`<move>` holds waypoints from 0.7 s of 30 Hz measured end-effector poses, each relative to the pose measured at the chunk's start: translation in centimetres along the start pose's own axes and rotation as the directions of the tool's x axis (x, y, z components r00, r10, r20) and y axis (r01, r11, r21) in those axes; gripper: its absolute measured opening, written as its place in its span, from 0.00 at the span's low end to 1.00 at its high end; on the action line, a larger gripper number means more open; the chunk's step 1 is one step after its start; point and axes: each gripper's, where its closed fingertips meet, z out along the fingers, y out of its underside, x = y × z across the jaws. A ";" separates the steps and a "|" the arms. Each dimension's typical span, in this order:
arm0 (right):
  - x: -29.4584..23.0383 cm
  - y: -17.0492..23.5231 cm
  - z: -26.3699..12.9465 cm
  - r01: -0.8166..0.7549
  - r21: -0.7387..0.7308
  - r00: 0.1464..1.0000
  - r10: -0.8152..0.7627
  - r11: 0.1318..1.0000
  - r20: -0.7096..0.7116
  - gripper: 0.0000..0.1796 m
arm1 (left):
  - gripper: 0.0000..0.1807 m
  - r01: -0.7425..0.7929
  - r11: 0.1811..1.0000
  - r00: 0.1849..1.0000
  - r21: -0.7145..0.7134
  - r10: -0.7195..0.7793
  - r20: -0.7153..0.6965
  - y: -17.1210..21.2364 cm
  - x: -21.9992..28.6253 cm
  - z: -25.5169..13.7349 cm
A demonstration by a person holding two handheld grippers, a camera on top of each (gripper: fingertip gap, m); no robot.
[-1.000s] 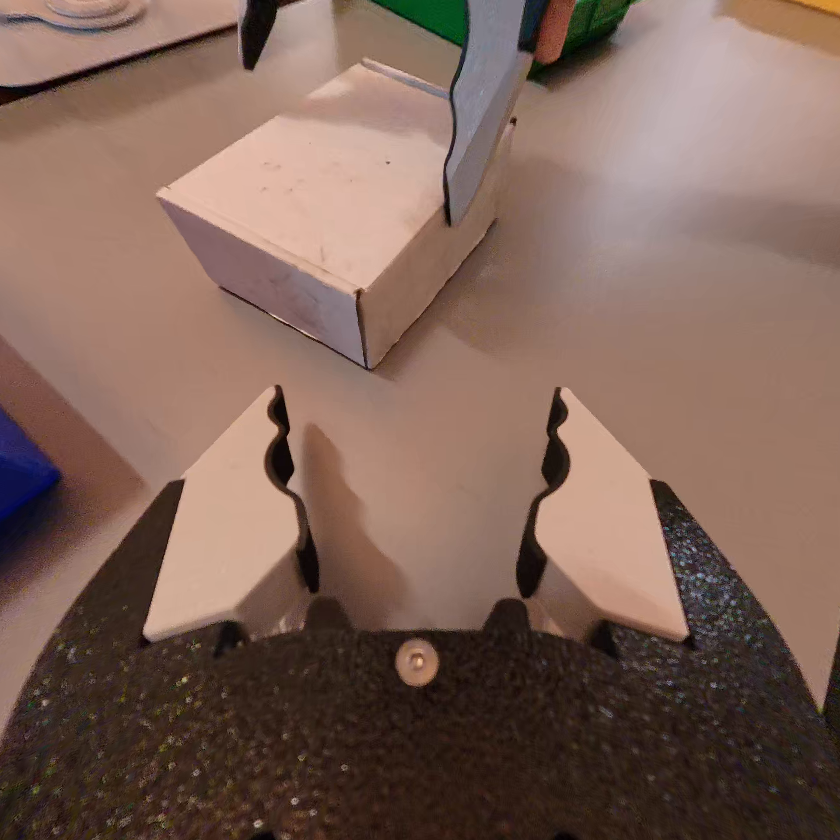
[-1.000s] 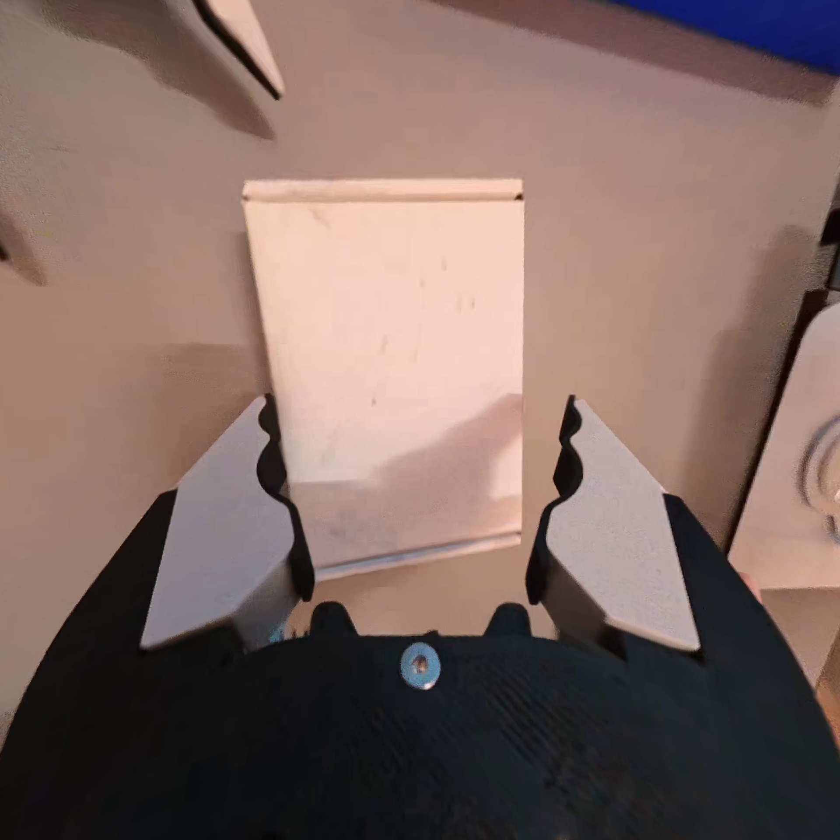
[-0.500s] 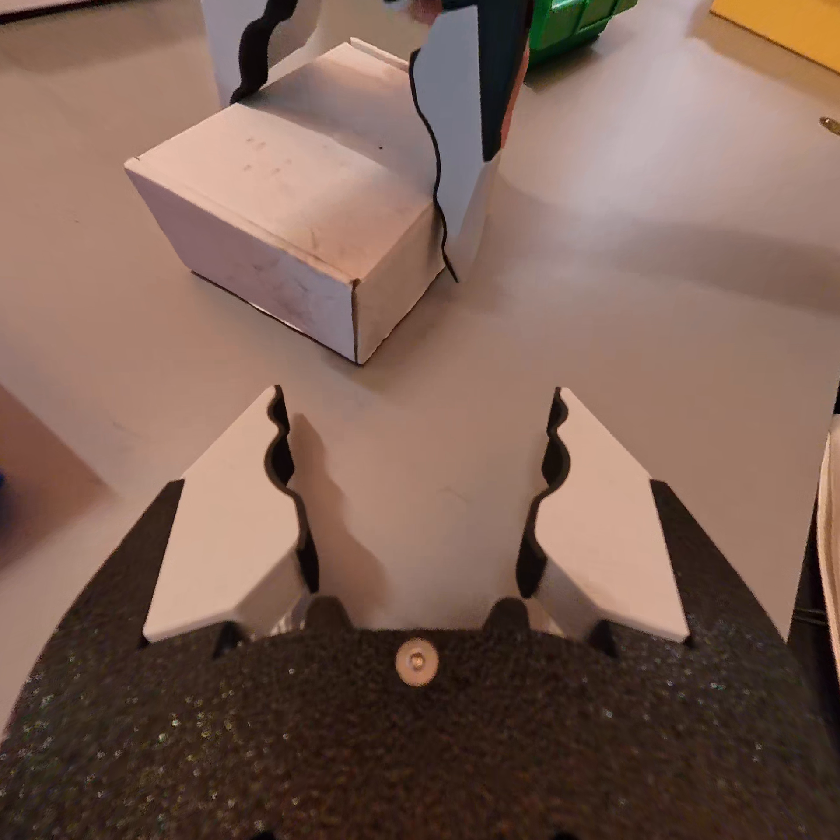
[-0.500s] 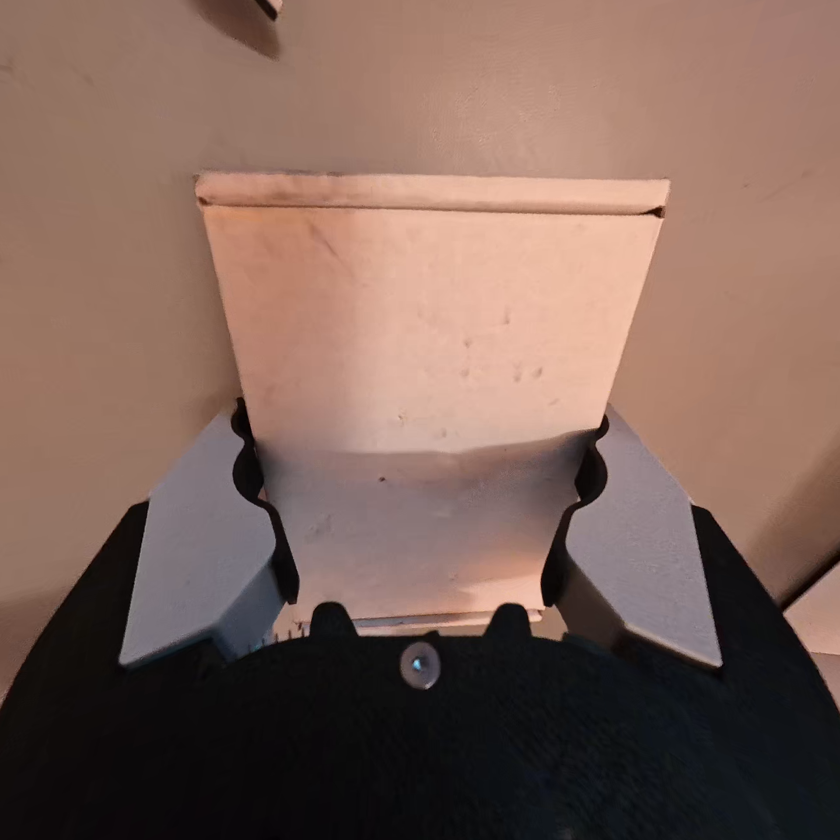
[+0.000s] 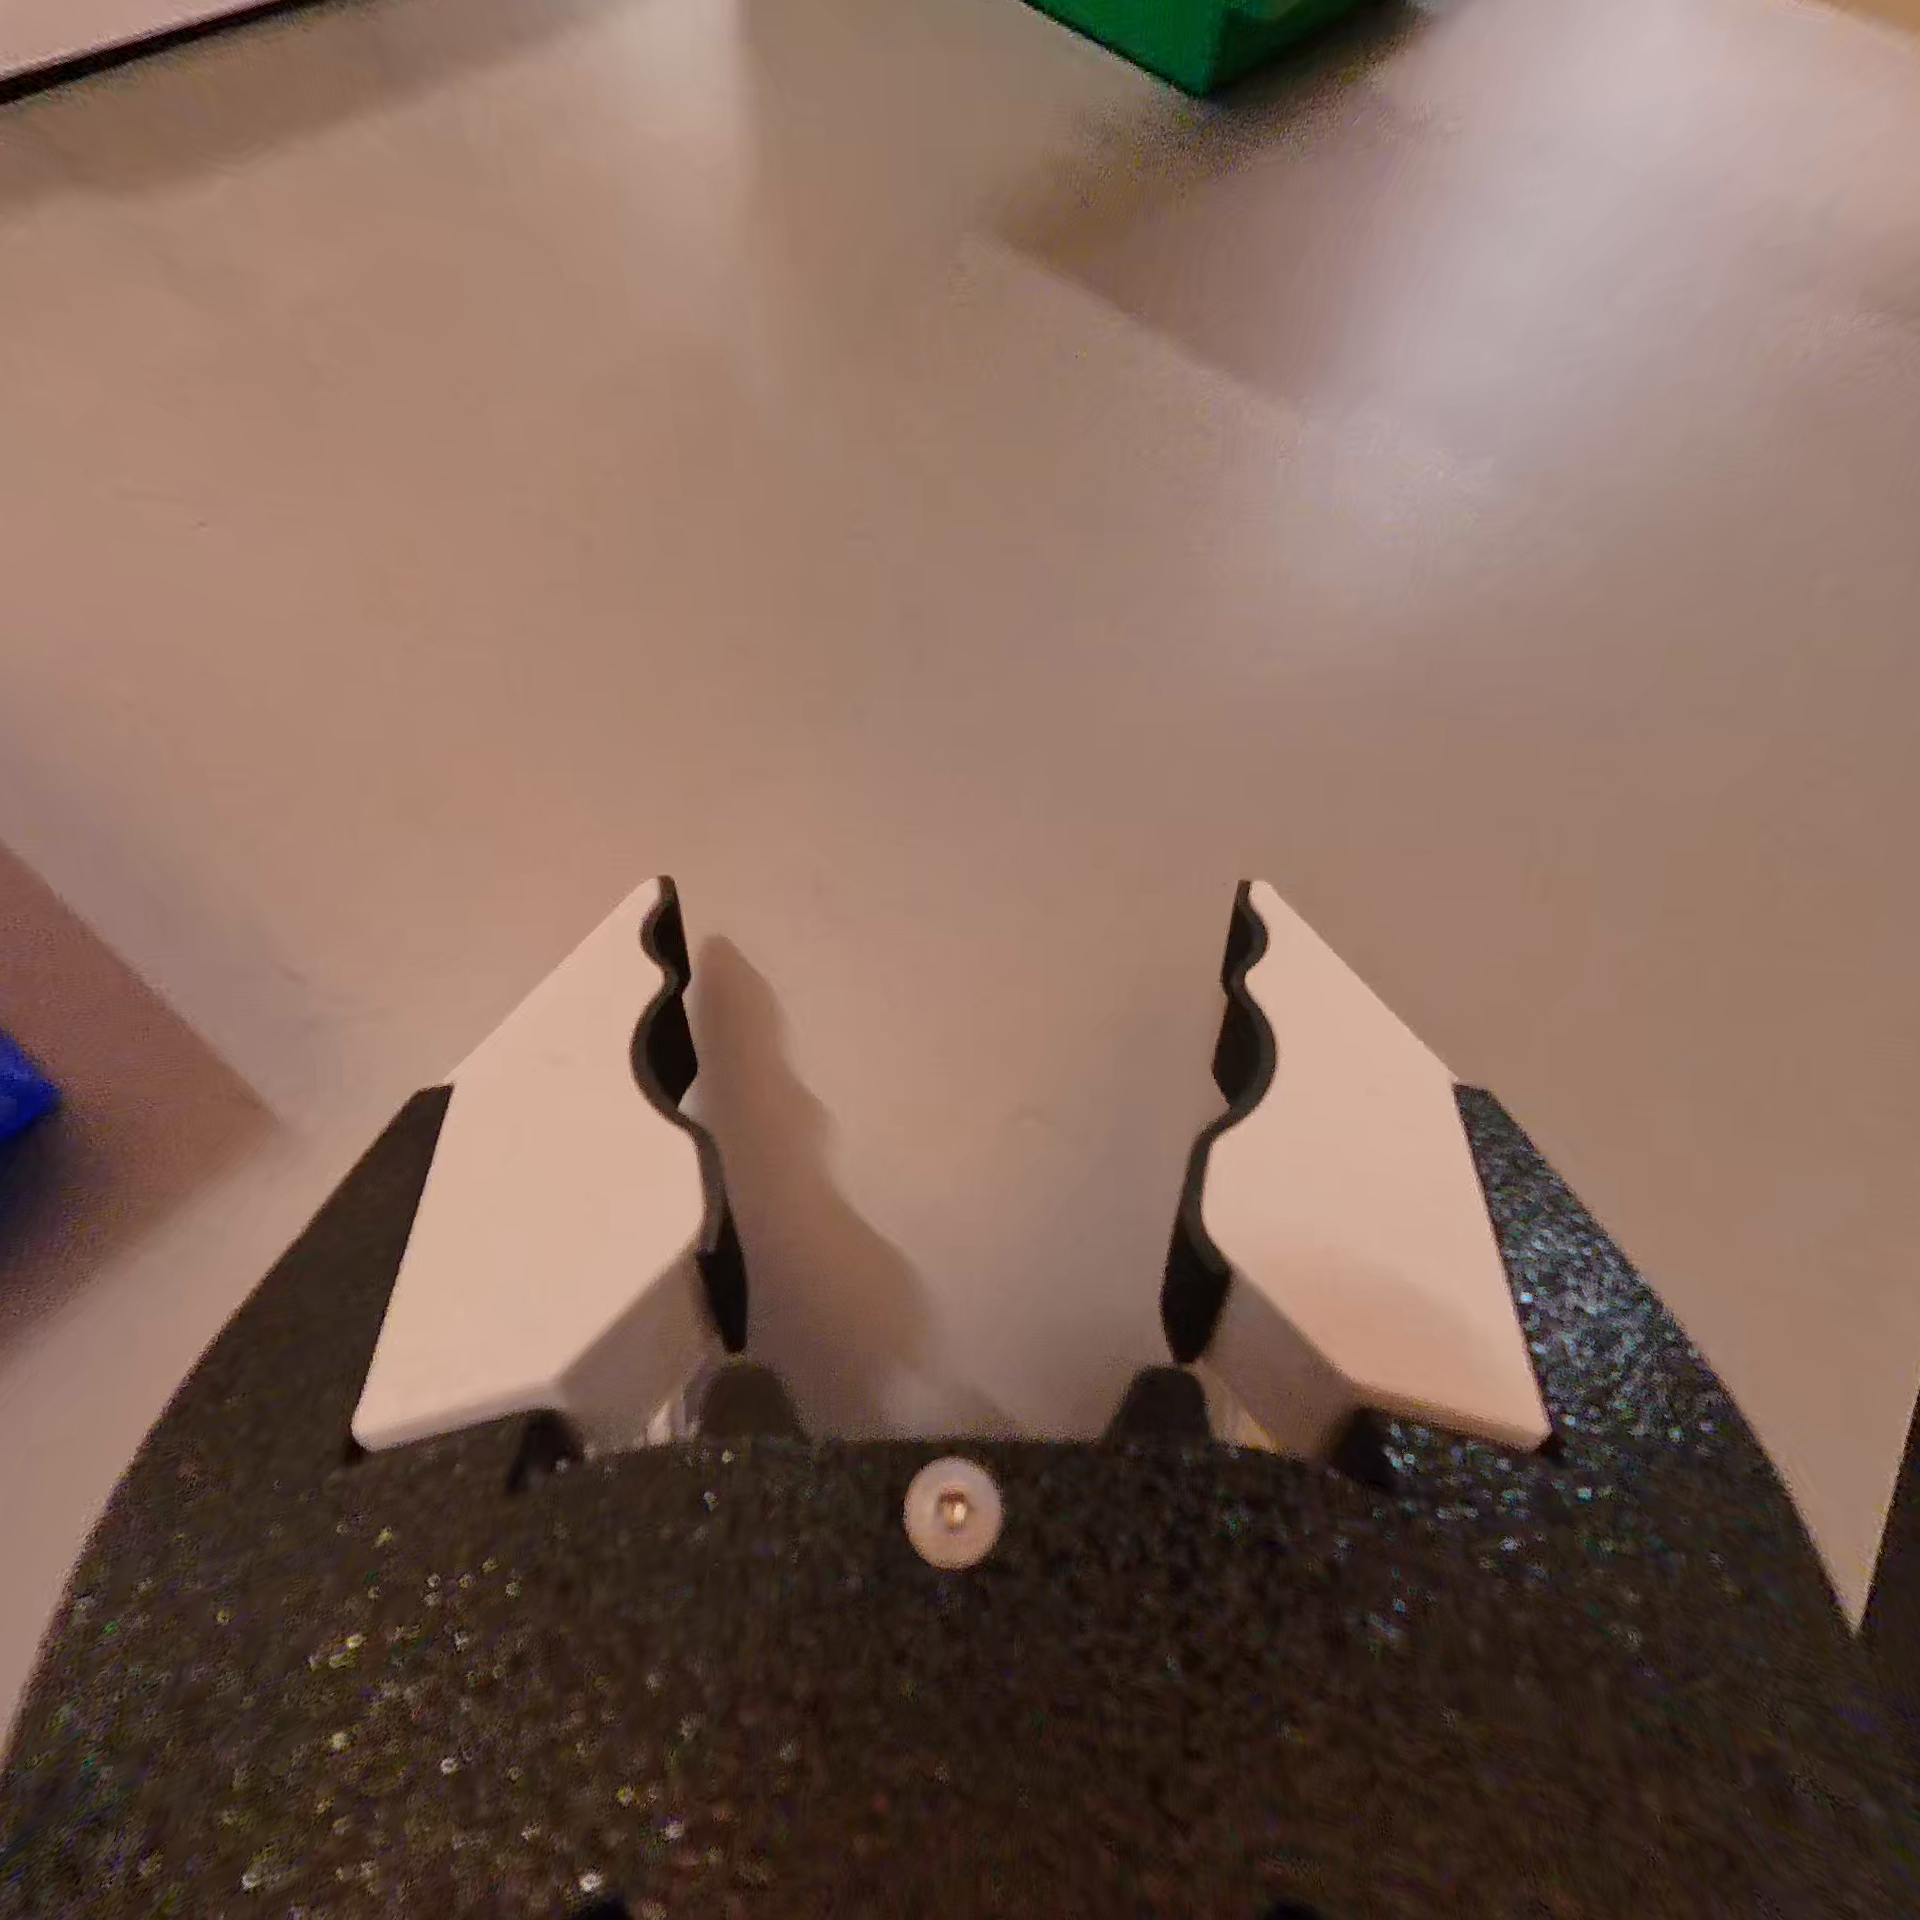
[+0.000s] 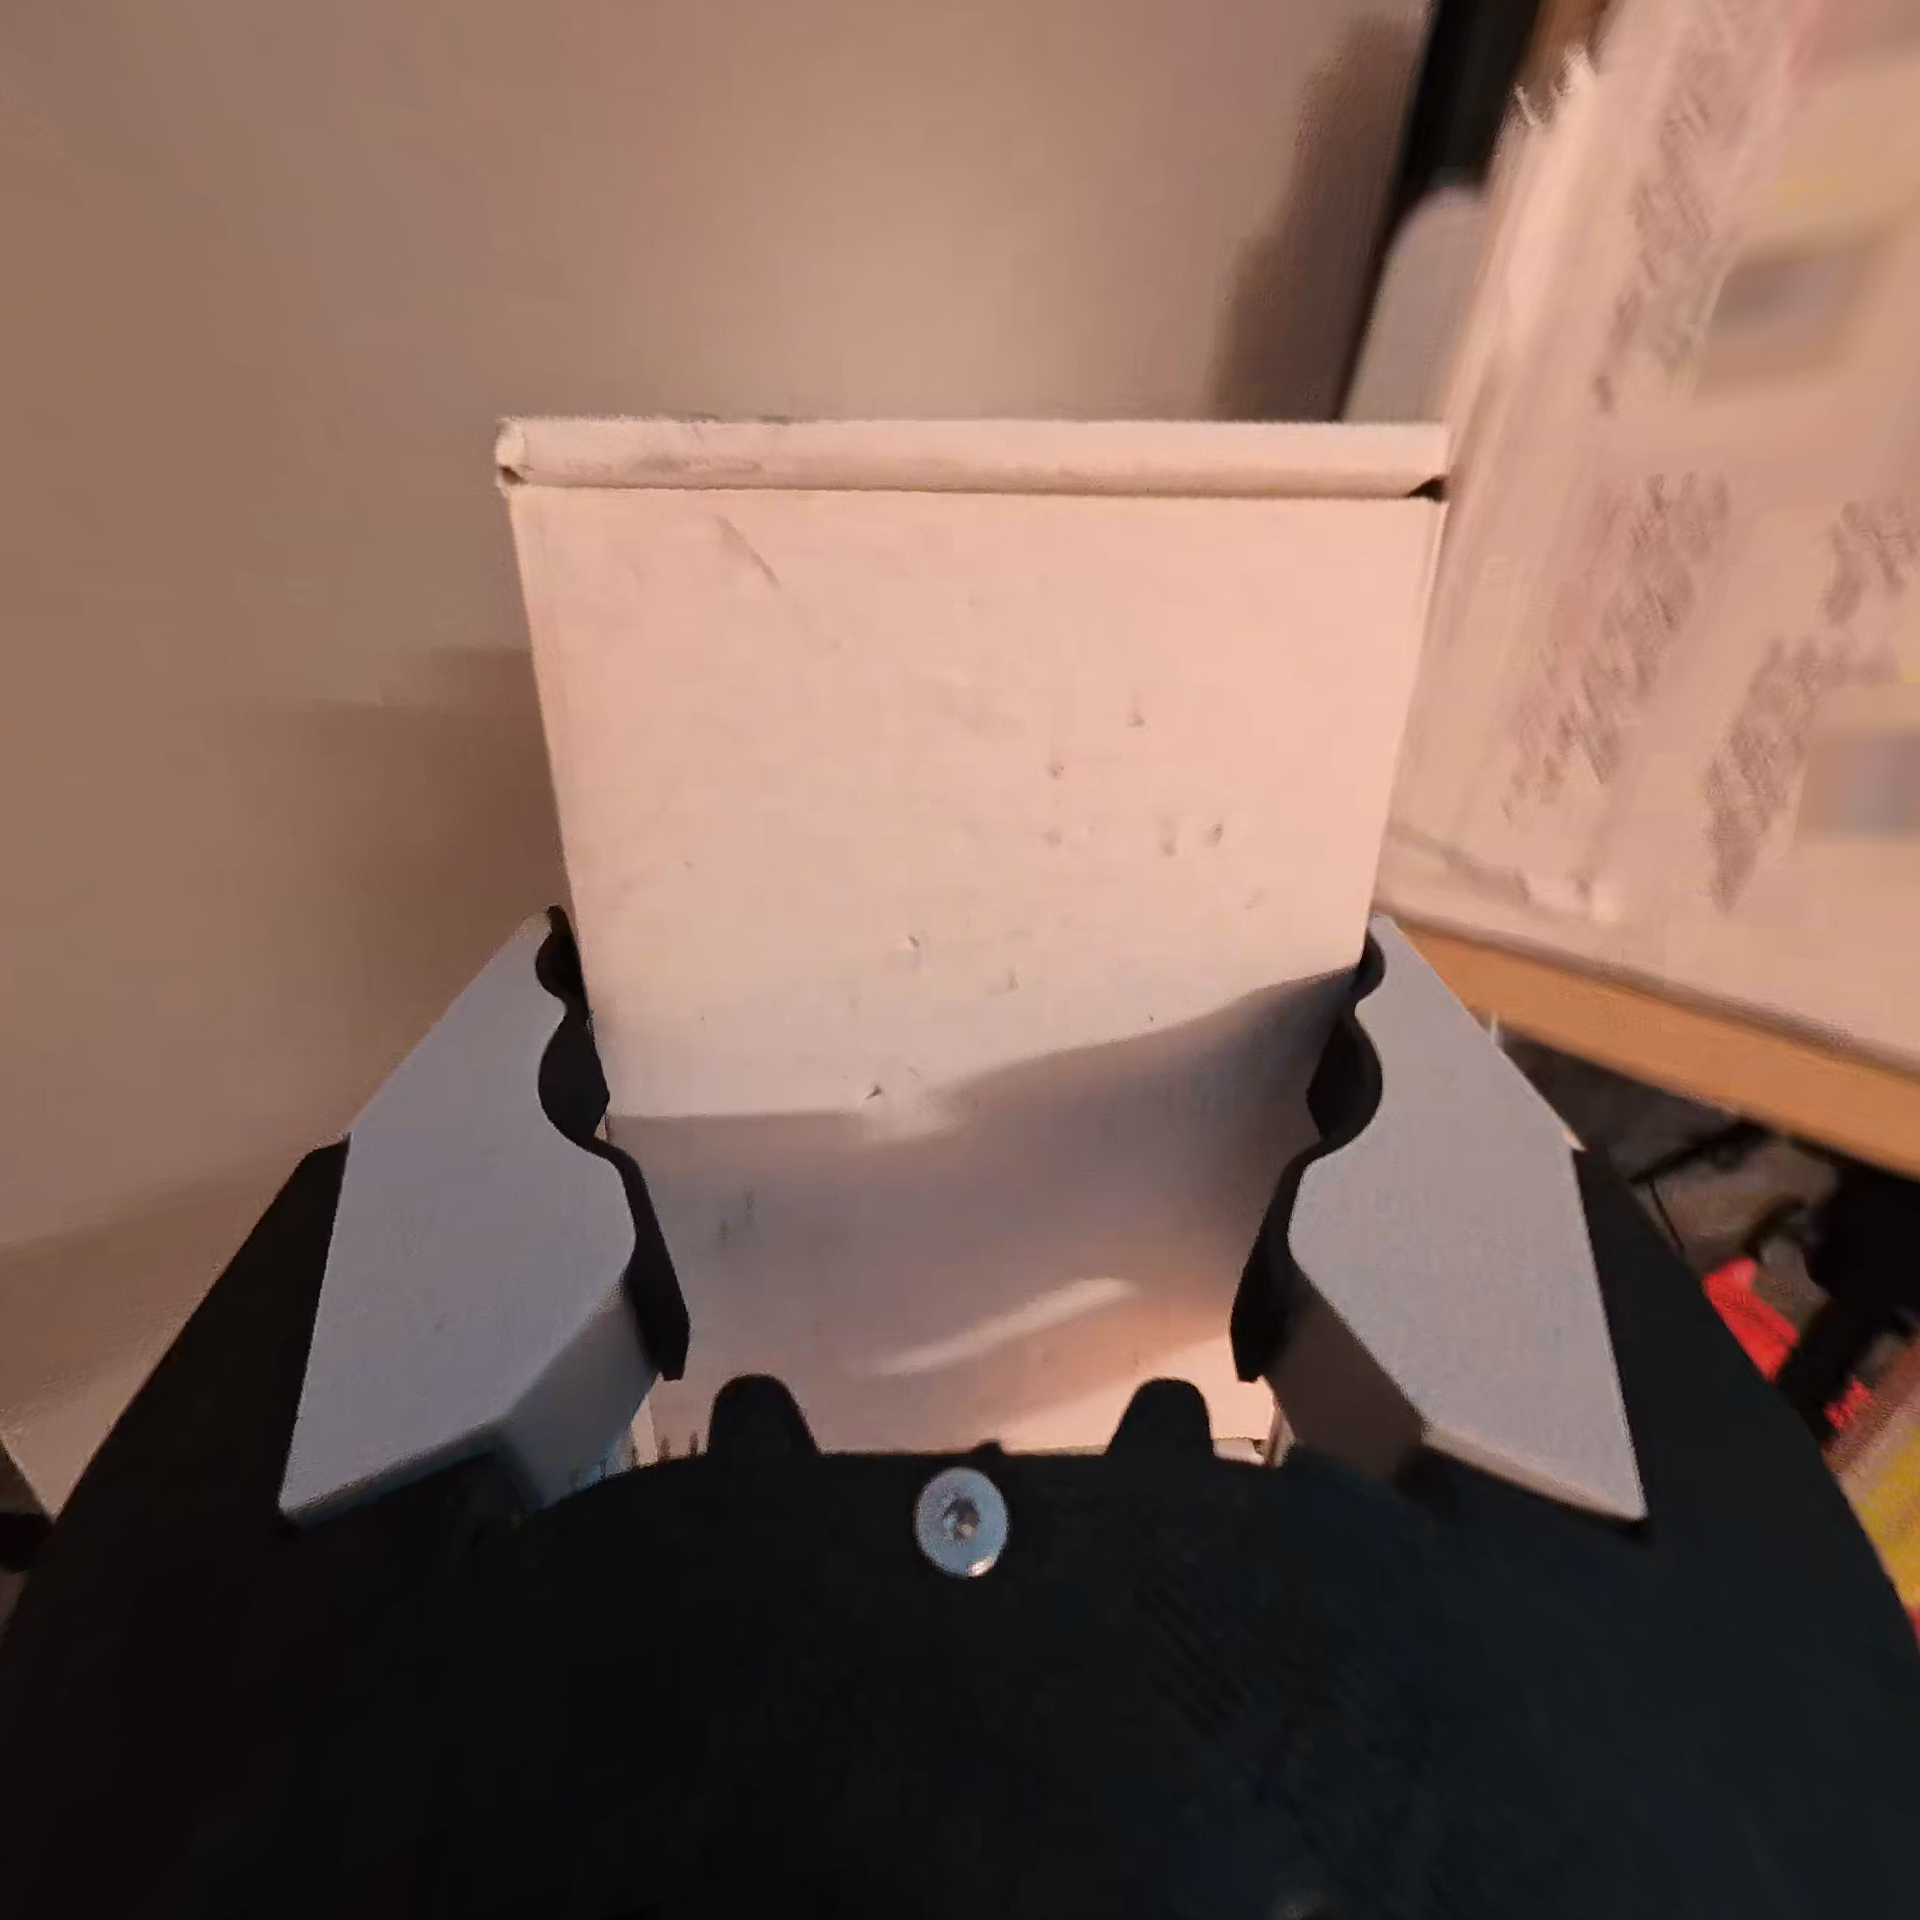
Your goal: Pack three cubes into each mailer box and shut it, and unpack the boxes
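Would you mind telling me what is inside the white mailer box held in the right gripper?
The white mailer box is shut, gripped at both sides by the right gripper, so only its scuffed cardboard lid shows. Whether any cubes are inside cannot be seen.

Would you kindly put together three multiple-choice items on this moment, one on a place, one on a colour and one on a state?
1. Where is the white mailer box?
A. Between the fingers of the right hand-held gripper
B. Between the fingers of the left hand-held gripper
C. Inside the green object

2. What colour is the object at the top edge of the left wrist view?
A. Red
B. Green
C. Orange

3. In what state is the mailer box?
A. Lid standing open
B. Flattened
C. Shut

Answers:
1 A: the right wrist view shows the box's sides against both finger pads, while the left gripper has only bare table between its fingers.
2 B: the green object sits at the far end of the table.
3 C: the lid lies flat, with its front edge folded down.
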 end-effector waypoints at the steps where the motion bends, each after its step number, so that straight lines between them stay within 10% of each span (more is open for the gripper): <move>1: 1.2 2.4 -1.0 -0.012 -0.022 1.000 0.011 1.000 -0.019 0.78 | 0.55 -0.008 1.000 1.000 -0.009 0.008 -0.001 0.1 0.1 0.1; 9: 6.1 17.9 2.7 -0.084 -0.133 0.996 0.084 0.988 -0.009 0.78 | 0.52 -0.077 0.994 0.997 -0.077 0.075 -0.022 1.0 0.9 0.7; 21: 9.2 23.2 15.5 -0.127 -0.084 0.984 0.136 0.988 0.111 0.78 | 0.46 -0.120 0.985 0.991 -0.123 0.111 -0.080 1.7 1.8 1.1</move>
